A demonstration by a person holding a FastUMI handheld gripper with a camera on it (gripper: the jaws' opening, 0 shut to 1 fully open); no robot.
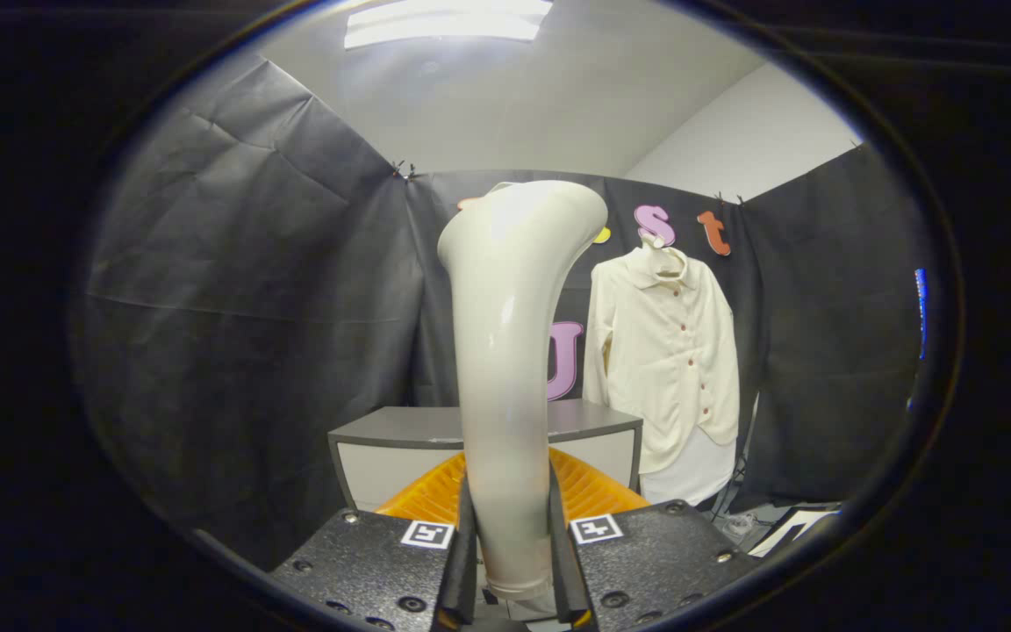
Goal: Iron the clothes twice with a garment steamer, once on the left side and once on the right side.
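Between claw (510,562) fingers, one steamer (505,351), one shirt (663,351)

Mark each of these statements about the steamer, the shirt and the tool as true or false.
1. The tool is shut on the garment steamer. True.
2. The shirt lies flat on the table. False: it hangs against the booth wall, beyond the fingers.
3. The steamer head touches the shirt. False: they are apart.
4. An orange ridged thing sits just behind the fingers. True.
5. The shirt is buttoned. True.
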